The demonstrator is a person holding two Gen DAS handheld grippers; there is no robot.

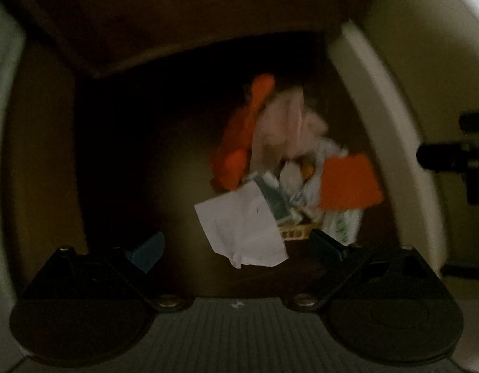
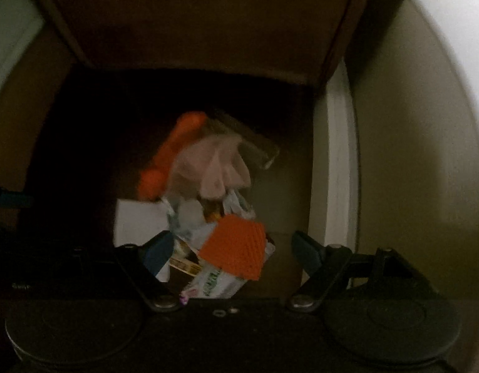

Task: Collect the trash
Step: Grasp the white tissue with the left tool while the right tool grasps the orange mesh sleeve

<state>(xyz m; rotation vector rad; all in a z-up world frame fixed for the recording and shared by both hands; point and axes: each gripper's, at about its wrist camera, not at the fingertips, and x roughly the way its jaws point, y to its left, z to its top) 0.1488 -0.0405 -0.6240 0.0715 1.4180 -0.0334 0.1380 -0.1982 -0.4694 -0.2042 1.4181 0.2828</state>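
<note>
Both views look down into a dark brown bin (image 1: 121,118) (image 2: 84,118) with a heap of trash at its bottom. A white sheet of paper (image 1: 242,227) (image 2: 140,220) lies in front of the heap, apart from the fingers. An orange knitted square (image 1: 349,181) (image 2: 236,245) rests on a green-and-white wrapper (image 1: 345,227) (image 2: 217,283). Behind them are a pale pink crumpled bag (image 1: 286,124) (image 2: 214,168) and an orange piece (image 1: 239,143) (image 2: 174,155). My left gripper (image 1: 237,248) hangs open above the paper, holding nothing. My right gripper (image 2: 232,254) is open over the orange square, also holding nothing.
A brown flap or panel (image 1: 146,15) (image 2: 192,15) stands up behind the bin. A pale wall and white trim (image 1: 394,93) (image 2: 342,171) run along the right. The right gripper's dark body (image 1: 450,155) shows at the right edge of the left wrist view.
</note>
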